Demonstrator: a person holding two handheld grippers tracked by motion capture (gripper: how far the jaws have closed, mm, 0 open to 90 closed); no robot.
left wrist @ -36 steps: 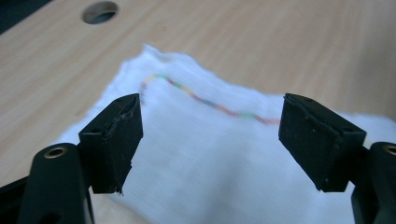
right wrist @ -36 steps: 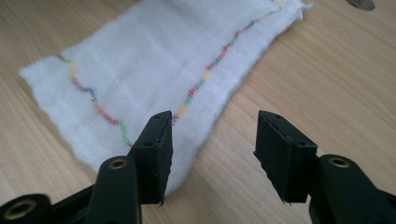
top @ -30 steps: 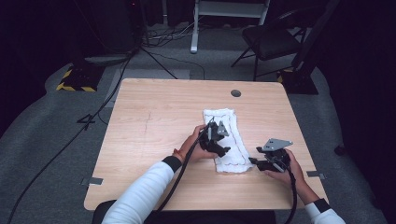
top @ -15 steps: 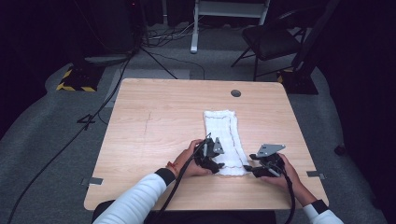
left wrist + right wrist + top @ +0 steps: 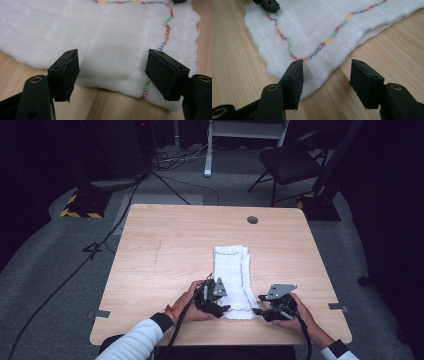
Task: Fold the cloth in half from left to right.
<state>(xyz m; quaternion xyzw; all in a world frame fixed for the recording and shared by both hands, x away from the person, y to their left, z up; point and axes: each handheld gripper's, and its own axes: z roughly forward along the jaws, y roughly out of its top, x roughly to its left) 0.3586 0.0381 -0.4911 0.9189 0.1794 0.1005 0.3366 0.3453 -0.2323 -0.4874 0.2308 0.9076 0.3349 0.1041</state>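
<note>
Both the left gripper [image 5: 223, 309] and right gripper [image 5: 259, 311] stand open, holding nothing, at the cloth's [image 5: 234, 270] near corners. Closing too high could catch just the top layer, or pads could scrape the tabletop [image 5: 165, 245] and bunch it.

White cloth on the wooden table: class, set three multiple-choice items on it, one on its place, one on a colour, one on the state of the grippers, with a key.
1. Where does the white cloth lie on the table?
A. at the far left corner
B. right of the middle, reaching the near edge
C. hanging off the far edge

2. What colour is the stitching along its hem?
A. many colours
B. plain black
C. plain gold

3. How do the left gripper and right gripper stand?
A. both shut on the cloth
B. one open, one shut
C. both open at its near corners

Key: B, as the high view shows; A, red, blue, green and yellow zigzag; C, the jaws stand apart, not pinching.
</note>
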